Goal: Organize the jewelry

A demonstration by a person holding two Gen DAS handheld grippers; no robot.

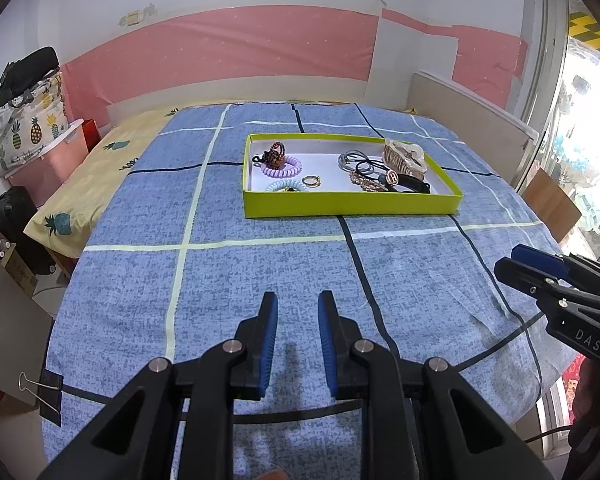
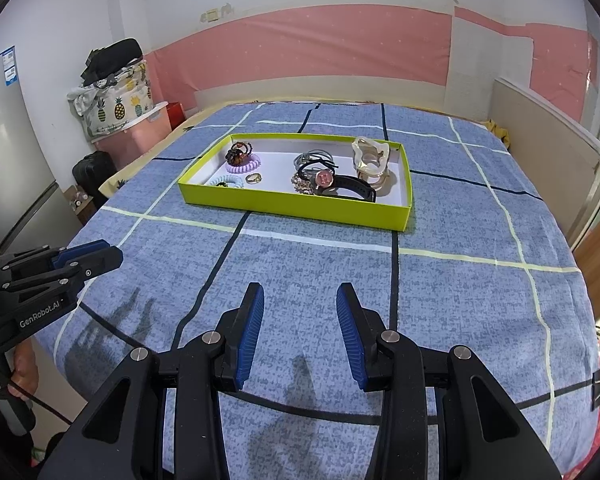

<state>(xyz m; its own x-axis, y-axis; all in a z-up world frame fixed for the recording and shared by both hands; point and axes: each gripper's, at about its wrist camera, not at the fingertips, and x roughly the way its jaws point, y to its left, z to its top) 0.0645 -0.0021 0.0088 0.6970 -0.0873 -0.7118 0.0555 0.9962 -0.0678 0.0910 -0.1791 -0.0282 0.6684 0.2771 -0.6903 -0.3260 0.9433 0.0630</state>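
Observation:
A shallow lime-green tray [image 1: 352, 204] [image 2: 292, 210] lies on the blue checked bedspread, well ahead of both grippers. Inside it are a purple coil hair tie [image 1: 282, 168] [image 2: 243, 166], a brown beaded bracelet [image 1: 275, 154] [image 2: 238, 151], a pale blue coil tie [image 1: 286, 186] [image 2: 228, 180], a gold ring [image 1: 312, 180] [image 2: 254, 178], grey and black hair elastics [image 1: 354, 160] [image 2: 314, 160], a black-strapped watch [image 1: 404, 182] [image 2: 340, 184] and a beige hair claw [image 1: 404, 156] [image 2: 370, 160]. My left gripper [image 1: 298, 300] is open and empty over the near cloth. My right gripper [image 2: 300, 292] is open and empty too.
A pink storage bin with a pineapple-print bag [image 2: 116, 108] stands left of the bed beside a black suitcase [image 2: 94, 168]. A wooden board [image 1: 472, 116] lines the right side. A binder clip [image 1: 48, 394] pins the cloth at the near left edge. A hand [image 2: 20, 364] grips the left handle.

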